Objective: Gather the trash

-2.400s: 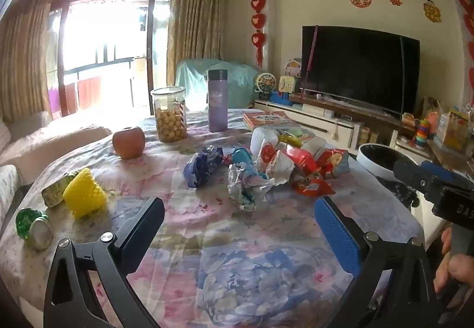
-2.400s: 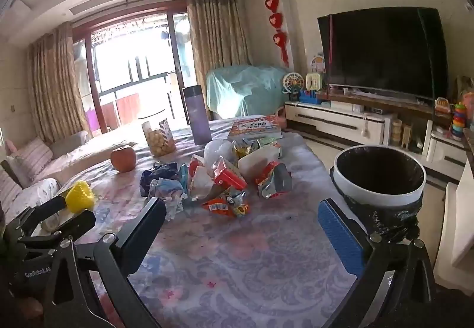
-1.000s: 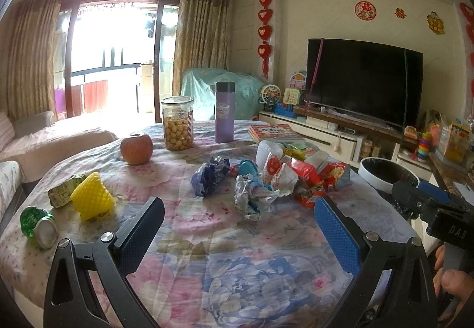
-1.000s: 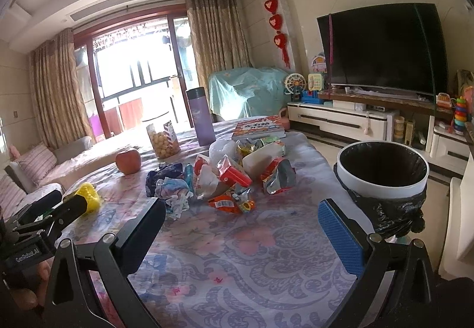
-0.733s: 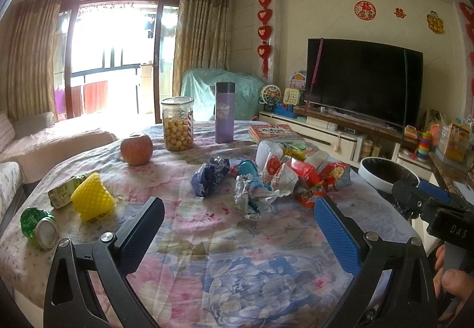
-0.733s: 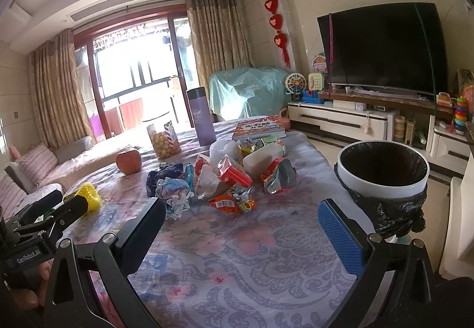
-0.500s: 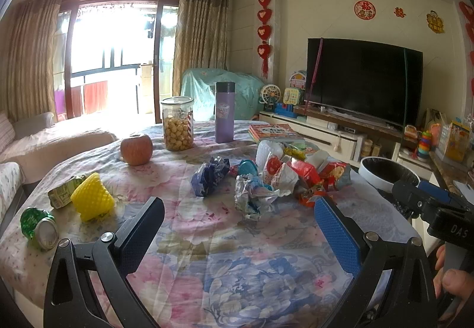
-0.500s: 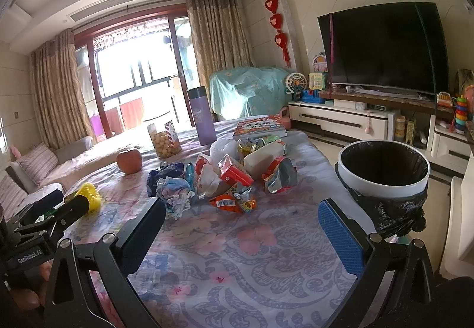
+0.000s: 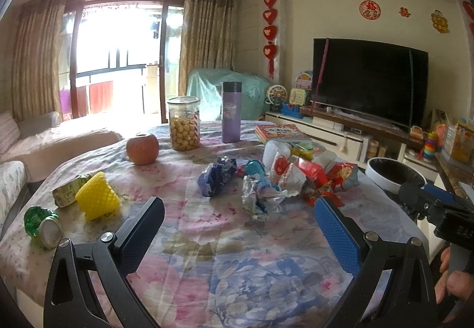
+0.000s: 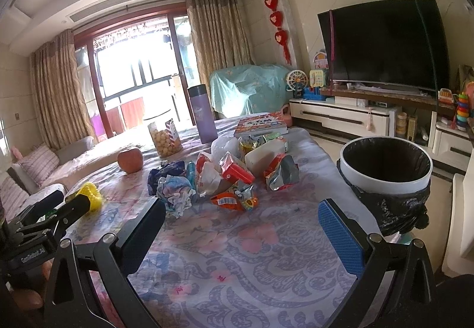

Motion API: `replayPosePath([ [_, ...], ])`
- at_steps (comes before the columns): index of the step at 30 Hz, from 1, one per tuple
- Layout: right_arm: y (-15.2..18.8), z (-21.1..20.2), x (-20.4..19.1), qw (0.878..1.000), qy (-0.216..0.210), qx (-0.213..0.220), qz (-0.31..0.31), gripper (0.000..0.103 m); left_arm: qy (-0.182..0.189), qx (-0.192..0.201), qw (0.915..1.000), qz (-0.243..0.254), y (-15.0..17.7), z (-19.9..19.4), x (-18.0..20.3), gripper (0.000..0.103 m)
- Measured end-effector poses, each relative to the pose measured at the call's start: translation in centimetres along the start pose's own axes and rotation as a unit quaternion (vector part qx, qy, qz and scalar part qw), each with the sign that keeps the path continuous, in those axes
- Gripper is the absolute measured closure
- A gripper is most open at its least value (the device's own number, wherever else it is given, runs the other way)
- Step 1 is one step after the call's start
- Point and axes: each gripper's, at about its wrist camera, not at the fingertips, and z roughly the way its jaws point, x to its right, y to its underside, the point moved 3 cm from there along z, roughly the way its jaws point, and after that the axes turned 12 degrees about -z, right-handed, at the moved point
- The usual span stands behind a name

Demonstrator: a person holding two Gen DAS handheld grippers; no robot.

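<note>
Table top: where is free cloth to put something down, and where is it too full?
Free: the near strip of the table between the wrapper pile and both open grippers, and the patch between the pile and the trash bin. Crowded: the middle with wrappers; behind it the apple, jar, bottle and book.

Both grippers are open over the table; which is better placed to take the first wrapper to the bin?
Probably the right gripper: the orange wrapper lies just ahead of it, and the lined bin stands on its side. The left gripper faces the crumpled wrapper, farther from the bin.
</note>
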Motion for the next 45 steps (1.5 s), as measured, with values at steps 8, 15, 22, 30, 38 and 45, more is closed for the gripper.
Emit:
replayPosePath([
  [8,0.3,1.2,0.6,1.000,-0.010,-0.013,0.010,0.000,-0.004,-0.012,0.9999,0.004,0.4,1.5,-0.4,0.002],
  [15,0.4,3.4,0.8,0.999,-0.027,-0.035,0.020,0.000,-0.019,-0.027,0.9992,0.019,0.2,3.8,-0.4,0.002],
  [22,1.0,6.5,1.8,0.996,-0.039,-0.075,0.031,0.001,-0.026,-0.054,0.9982,0.007,-0.1,7.4,-1.1,0.002],
  [30,2.1,10.2,3.0,0.989,-0.051,-0.126,0.053,0.004,-0.026,-0.095,0.9942,0.043,0.1,11.6,-0.1,0.002],
  [38,2.2,12.4,3.2,0.985,-0.062,-0.151,0.058,0.015,-0.007,-0.130,0.9913,0.020,-0.8,15.6,-0.3,0.009],
  [45,2.1,14.9,3.4,0.979,-0.079,-0.178,0.065,0.026,0.027,-0.187,0.9819,0.017,-0.8,19.3,0.2,0.022],
])
